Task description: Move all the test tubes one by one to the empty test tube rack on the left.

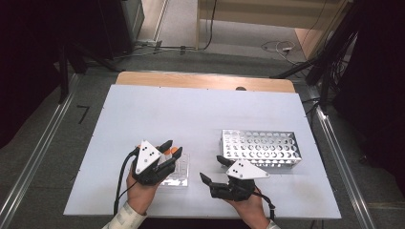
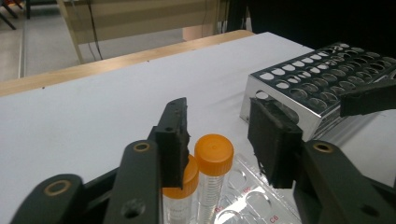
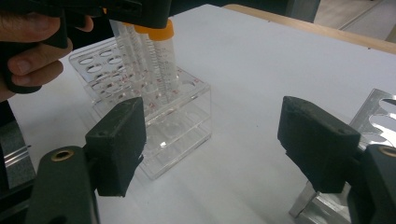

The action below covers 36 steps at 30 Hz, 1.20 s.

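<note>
A clear acrylic rack (image 1: 179, 175) (image 3: 180, 121) stands near the table's front and holds clear tubes with orange caps (image 1: 175, 150) (image 3: 161, 56). My left gripper (image 1: 170, 148) (image 2: 219, 128) hovers open just above them. One capped tube (image 2: 214, 155) stands below the gap between its jaws, untouched. A second cap (image 2: 187, 179) is partly hidden behind the left jaw. My right gripper (image 1: 213, 169) (image 3: 210, 135) is open and empty, low over the table between the clear rack and a perforated metal rack (image 1: 261, 148) (image 2: 317, 79) (image 3: 379, 116).
White table top (image 1: 191, 114) lies bare behind both racks, with a wooden edge (image 1: 205, 80) at the far side. A hand (image 3: 28, 56) holds the left gripper close to the clear rack. Floor cables and dark stands surround the table.
</note>
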Tool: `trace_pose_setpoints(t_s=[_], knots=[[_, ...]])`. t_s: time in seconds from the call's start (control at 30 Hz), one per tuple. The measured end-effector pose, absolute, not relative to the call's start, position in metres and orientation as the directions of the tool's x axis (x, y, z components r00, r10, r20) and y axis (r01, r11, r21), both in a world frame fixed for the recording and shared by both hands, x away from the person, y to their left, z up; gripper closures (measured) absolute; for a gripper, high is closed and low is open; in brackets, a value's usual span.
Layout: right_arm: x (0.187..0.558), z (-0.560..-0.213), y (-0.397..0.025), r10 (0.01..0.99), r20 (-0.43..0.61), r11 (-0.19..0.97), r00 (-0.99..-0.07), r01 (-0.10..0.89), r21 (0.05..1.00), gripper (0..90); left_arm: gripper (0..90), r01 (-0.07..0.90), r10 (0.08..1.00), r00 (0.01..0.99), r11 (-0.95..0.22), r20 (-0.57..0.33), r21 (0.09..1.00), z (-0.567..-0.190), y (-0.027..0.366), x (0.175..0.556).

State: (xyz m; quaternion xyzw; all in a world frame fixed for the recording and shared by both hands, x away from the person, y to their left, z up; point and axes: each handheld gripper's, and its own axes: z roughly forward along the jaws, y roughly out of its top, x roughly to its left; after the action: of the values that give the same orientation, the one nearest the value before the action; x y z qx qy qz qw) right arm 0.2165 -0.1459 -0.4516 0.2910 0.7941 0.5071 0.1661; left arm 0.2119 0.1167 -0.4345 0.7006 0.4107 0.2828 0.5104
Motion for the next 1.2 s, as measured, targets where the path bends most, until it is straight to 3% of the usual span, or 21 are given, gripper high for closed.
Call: trace_pose_setpoints(t_s=[0.27,0.4,0.7,1.2], knots=[[0.218,-0.451,-0.15,0.641,0.03,0.311,-0.767,0.295,0.904,22.1,35.6,0.282,0.861,0.508,-0.141,-0.023,0.949,-0.432,0.117,0.209],[0.221,-0.45,-0.154,0.653,0.036,0.298,-0.756,0.3,0.906,22.1,30.6,0.285,0.864,0.503,-0.133,-0.03,0.949,-0.431,0.118,0.207],[0.225,-0.447,-0.165,0.678,0.034,0.279,-0.734,0.301,0.912,21.8,23.6,0.282,0.87,0.493,-0.131,-0.027,0.95,-0.43,0.127,0.2],[0.229,-0.444,-0.188,0.722,0.039,0.25,-0.69,0.314,0.916,21.4,20.9,0.288,0.881,0.47,-0.098,-0.052,0.953,-0.43,0.146,0.197]])
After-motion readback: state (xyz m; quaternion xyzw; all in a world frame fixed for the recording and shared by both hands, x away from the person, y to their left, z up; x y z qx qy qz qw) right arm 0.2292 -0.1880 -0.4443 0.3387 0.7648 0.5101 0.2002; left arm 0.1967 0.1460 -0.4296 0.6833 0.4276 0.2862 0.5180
